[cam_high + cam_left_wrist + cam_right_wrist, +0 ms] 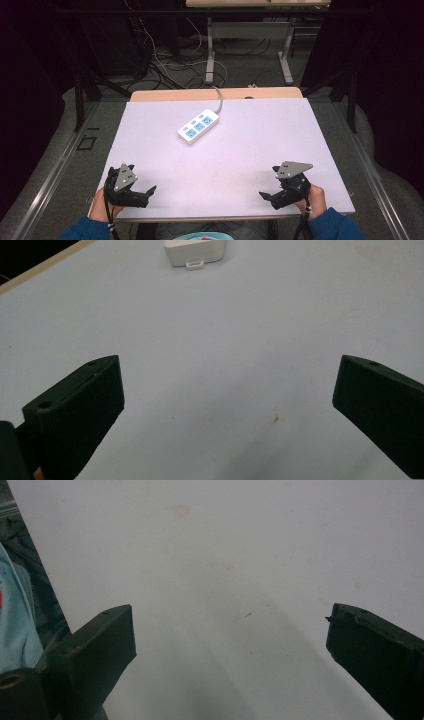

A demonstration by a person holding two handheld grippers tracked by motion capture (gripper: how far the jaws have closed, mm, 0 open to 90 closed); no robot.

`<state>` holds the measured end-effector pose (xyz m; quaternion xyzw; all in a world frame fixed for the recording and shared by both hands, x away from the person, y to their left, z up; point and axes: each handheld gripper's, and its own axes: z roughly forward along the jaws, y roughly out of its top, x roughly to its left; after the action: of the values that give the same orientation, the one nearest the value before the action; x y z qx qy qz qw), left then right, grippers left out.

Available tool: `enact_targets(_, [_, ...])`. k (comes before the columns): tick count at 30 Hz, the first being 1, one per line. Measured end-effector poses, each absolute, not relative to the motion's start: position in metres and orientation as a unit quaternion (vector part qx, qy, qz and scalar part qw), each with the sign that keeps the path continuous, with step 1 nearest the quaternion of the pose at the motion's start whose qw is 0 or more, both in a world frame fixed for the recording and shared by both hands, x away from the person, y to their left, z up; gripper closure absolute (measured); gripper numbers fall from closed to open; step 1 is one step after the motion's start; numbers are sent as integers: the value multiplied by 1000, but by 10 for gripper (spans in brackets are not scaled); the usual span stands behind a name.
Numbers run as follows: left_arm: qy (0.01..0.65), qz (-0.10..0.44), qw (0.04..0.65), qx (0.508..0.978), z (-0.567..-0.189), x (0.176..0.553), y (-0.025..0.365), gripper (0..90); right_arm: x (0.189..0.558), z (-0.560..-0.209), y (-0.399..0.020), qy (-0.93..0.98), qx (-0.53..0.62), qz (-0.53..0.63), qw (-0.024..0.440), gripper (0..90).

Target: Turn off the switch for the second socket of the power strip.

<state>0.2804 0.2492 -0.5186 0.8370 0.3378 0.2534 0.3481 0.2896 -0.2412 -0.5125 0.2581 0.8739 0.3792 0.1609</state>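
Observation:
A white power strip [199, 126] with blue sockets lies at an angle on the far middle of the pale table top [250, 150], its grey cable running off the far edge. My left gripper [142, 192] rests at the near left corner, held by a hand, jaws wide apart with nothing between them. In the left gripper view the strip's near end [194, 252] lies far ahead of the left gripper [227, 390]. My right gripper [267, 196] sits at the near right, open and empty, over bare table in the right gripper view [230, 635].
The table's wooden far edge [215, 94] borders a floor strewn with cables [170, 65]. Another table's metal legs [210, 55] stand beyond. Dark curtains close both sides. A light blue garment [15, 625] lies past the near edge.

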Motion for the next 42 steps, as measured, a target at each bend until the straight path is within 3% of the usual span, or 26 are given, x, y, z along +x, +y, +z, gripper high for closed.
enact_targets(12, [333, 249, 325, 849, -515, 284, 244, 2, 290, -513, -240, 877, 258, 372, 159, 52])
enact_targets(42, [353, 247, 342, 835, -504, 318, 236, 1, 291, -514, -240, 876, 261, 369, 166, 57])
